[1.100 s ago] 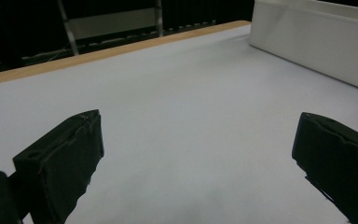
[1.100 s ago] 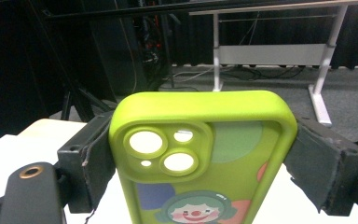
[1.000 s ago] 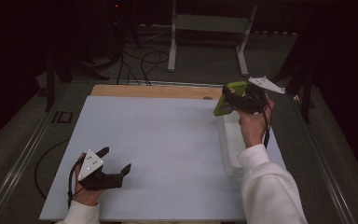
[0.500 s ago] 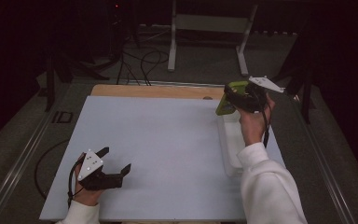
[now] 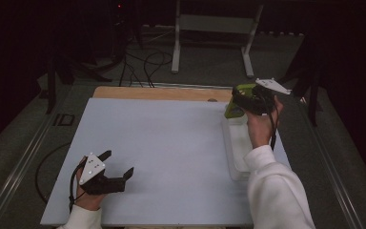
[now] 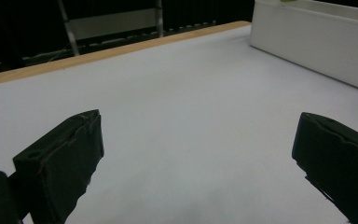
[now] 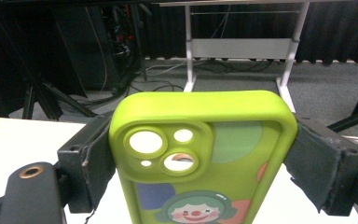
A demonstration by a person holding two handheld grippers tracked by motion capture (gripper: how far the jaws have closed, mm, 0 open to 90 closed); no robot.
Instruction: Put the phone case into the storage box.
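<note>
- Two grippers over one white counter (image 5: 171,143), each held in a hand coming in from the near edge.
- Nearest, at the near left corner: left gripper (image 5: 119,164), low over the counter, jaws spread wide apart with nothing between them.
- Seen in the left gripper view as two black jaws standing far apart over bare white surface (image 6: 191,116), gripper midpoint (image 6: 200,154) on open counter.
- Further right, a white sleeve (image 5: 276,191) reaching forward along the right side of the counter.
- Beside that sleeve, a long white tray (image 5: 236,148) lying along the right edge; its wall (image 6: 317,46) visible far off in the left gripper view.
- Beyond, at the far right corner: right gripper (image 5: 240,101), raised above the far end of the tray, clamped on a lime-green phone case (image 5: 236,107).
- Close up in the right gripper view: phone case (image 7: 200,154) upright between the jaws, pinched at both long sides, camera cut-outs at upper left, clown face printed lower down; right gripper (image 7: 200,158) closed tight on it.
- Farthest: wooden strip (image 5: 162,93) along the counter's back edge, then grey floor with a white stand (image 5: 214,28) and cables.
</note>
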